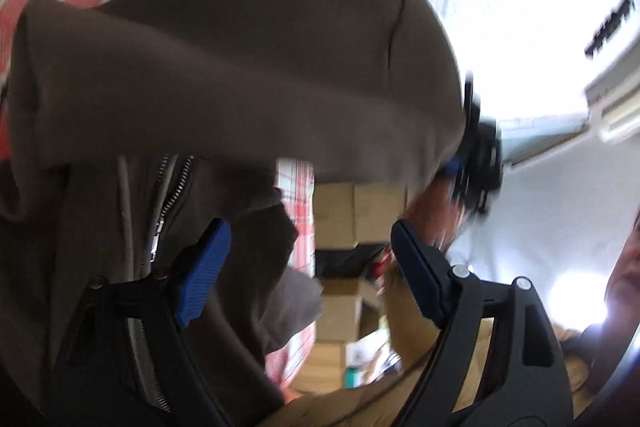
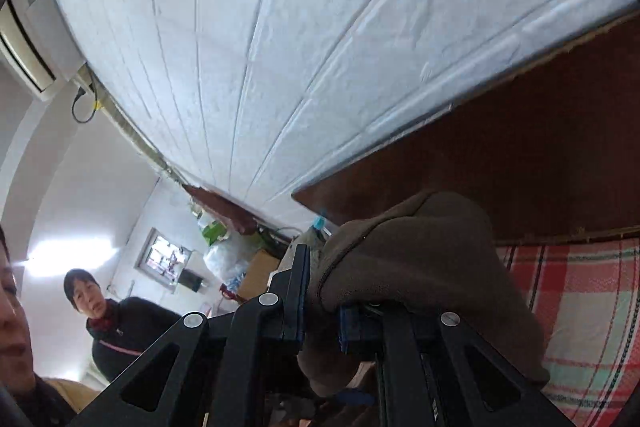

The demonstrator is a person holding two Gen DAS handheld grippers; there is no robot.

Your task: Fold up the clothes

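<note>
status: folding appears to be at an early stage. the brown-grey zip-front fabric garment (image 1: 240, 67) is lifted in the air, bunched and draped; no flat, finished fold shows in either view. judged from this, spreading, aligning the edges and making the folds all remain.

location of the garment: in the left wrist view it fills the upper and left part of the frame, hanging ahead of the left gripper (image 1: 308, 271). in the right wrist view a wad of it sits at lower centre, in the right gripper (image 2: 320, 323).

tongs: the left gripper's blue ribbed pads (image 1: 204, 275) stand wide apart and press on nothing; cloth hangs beside the left-hand pad. the right gripper is clamped on a thick bunch of the garment.

materials and shapes: the cloth is matte, soft and heavy, forming rounded rolls rather than sharp creases. a metal-toothed zipper (image 1: 160, 211) runs down the lower left of the left view, beside a pale cord. a seam line curves across the upper panel. below lies a red, white and teal checked bed cover (image 2: 580, 307), woven and flat. the white panelled surface (image 2: 280, 47) overhead is lightly textured.
</note>
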